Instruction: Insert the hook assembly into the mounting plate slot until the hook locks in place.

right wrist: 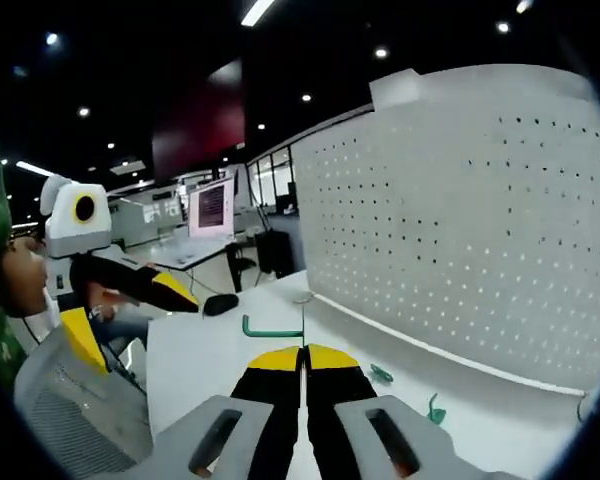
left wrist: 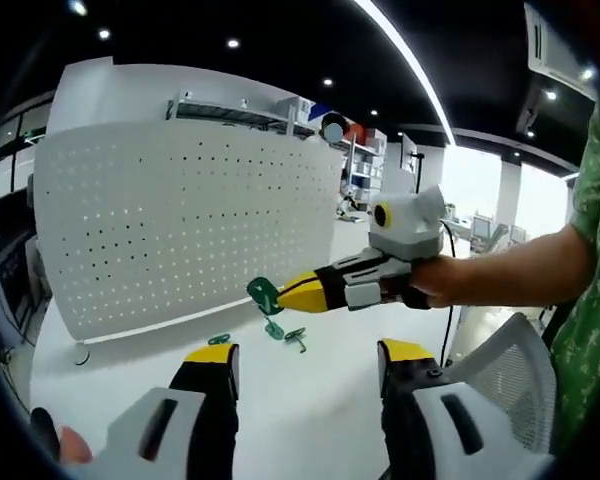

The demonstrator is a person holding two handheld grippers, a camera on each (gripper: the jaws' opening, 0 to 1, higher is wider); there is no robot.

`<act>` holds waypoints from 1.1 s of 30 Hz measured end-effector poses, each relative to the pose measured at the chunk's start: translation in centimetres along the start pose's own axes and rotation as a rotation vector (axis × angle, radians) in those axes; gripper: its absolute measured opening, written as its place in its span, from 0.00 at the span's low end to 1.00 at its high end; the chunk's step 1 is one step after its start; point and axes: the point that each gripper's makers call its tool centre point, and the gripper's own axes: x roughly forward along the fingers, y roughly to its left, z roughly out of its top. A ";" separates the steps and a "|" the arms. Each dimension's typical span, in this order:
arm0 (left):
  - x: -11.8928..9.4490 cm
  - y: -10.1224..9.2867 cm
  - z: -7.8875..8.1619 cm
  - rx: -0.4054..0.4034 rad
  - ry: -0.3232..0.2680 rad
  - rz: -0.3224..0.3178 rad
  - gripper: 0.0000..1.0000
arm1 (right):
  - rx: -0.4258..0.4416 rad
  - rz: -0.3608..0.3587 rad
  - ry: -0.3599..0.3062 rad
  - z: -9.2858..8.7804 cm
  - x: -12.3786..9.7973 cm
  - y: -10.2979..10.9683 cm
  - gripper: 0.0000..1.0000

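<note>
The big white perforated metal pegboard, standing upright on the white table, serves as the mounting plate; there is one of it. In the left gripper view, the right gripper hangs in front of the pegboard's lower right corner, its yellow tips closed on a thin green wire hook. In the right gripper view that hook sticks up from the closed jaws, its short arm bent sideways, and the pegboard lies ahead and to the right of it. So the held hook's stem runs along the jaws, and the move to come, as I judge it, is a swing toward the pegboard's holes. The right gripper is plainly the nearer. The left gripper is empty, jaws apart, farther from the pegboard. Below the pegboard's edge, at least three spare green hooks lie on the table.
</note>
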 end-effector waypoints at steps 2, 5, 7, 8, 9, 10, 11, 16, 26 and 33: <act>-0.1 0.1 0.3 -0.007 -0.009 0.005 0.58 | 0.009 -0.005 -0.016 0.3 -0.1 0.1 0.00; -0.3 0.4 0.6 -0.012 -0.020 0.015 0.57 | 0.031 -0.018 -0.053 1.0 -0.2 0.2 0.00; -0.4 0.6 1.1 -0.014 -0.035 0.023 0.57 | 0.046 -0.033 -0.084 1.7 -0.3 0.1 0.00; -0.4 0.6 1.2 -0.018 -0.041 0.025 0.57 | 0.052 -0.035 -0.096 2.0 -0.4 0.2 0.00; -0.5 0.8 1.5 -0.023 -0.051 0.029 0.57 | 0.056 -0.038 -0.104 2.2 -0.4 0.2 0.00; -0.5 0.8 1.7 -0.025 -0.058 0.032 0.57 | 0.050 -0.049 -0.114 2.5 -0.4 0.2 0.00; -0.4 0.9 1.9 -0.025 -0.065 0.036 0.58 | 0.051 -0.051 -0.118 2.6 -0.4 0.2 0.00; -0.3 1.0 3.3 -0.040 -0.107 0.047 0.57 | 0.112 -0.078 -0.192 4.0 -0.6 0.3 0.00; -0.2 1.9 6.3 -0.090 -0.210 0.081 0.55 | 0.166 -0.083 -0.291 5.4 -0.8 1.1 0.00; 0.0 2.4 8.0 -0.113 -0.266 0.110 0.54 | 0.180 -0.123 -0.389 7.1 -1.2 0.9 0.00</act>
